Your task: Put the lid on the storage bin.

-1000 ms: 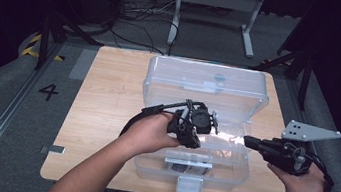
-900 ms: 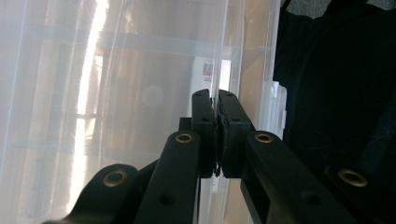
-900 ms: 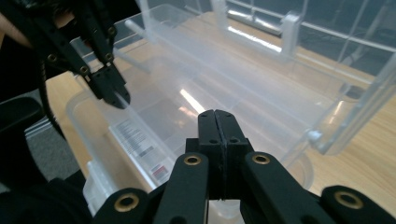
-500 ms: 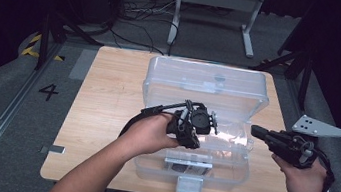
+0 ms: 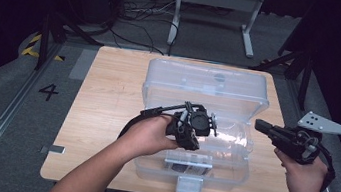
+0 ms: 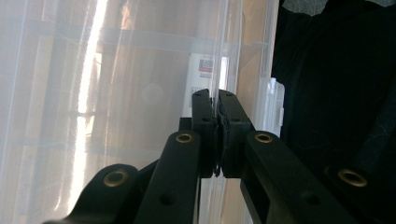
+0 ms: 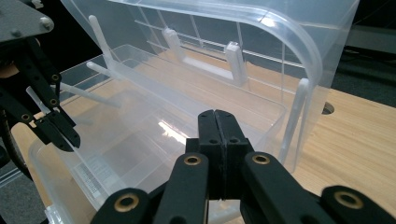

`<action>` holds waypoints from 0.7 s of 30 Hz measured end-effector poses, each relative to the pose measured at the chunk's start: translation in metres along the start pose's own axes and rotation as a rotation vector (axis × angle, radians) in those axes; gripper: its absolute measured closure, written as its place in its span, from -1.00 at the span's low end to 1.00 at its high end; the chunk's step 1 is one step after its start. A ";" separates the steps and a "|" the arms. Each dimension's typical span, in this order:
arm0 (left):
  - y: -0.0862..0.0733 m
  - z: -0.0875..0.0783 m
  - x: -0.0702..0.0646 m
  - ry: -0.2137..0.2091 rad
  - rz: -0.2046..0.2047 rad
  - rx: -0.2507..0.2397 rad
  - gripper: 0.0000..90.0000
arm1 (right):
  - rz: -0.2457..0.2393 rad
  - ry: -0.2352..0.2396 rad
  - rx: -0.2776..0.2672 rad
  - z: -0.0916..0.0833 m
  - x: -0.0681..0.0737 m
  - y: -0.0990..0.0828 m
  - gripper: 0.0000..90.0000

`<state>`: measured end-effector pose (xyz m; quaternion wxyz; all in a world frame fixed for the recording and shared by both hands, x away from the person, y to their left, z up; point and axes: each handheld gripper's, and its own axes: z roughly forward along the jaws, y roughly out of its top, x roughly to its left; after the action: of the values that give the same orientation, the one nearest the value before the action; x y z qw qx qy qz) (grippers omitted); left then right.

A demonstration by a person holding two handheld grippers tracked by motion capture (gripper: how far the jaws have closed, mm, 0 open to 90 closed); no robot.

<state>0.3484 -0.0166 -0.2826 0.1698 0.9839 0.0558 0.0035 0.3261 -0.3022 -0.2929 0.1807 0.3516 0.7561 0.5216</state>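
Left gripper point(image 5: 191, 140), frame centre, pinches the clear plastic box's point(image 5: 239, 93) thin inner tray wall; right gripper point(image 5: 261, 126) is closed, empty.

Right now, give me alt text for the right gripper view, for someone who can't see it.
Shut black tongs point at an open clear plastic box on a wooden table, its lid standing up. At left, the other tongs grip an inner tray's edge.

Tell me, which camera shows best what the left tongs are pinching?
The left gripper view: the left tongs close on a clear inner tray. The right gripper view shows them from across the box; the high view looks down on them.
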 end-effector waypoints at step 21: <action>-0.006 0.006 -0.005 -0.023 -0.001 -0.001 0.92 | 0.024 -0.021 -0.019 0.005 -0.007 0.000 1.00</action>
<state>0.3425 -0.0134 -0.2900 0.1707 0.9838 0.0544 -0.0081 0.3336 -0.3040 -0.2956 0.1858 0.3644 0.7450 0.5269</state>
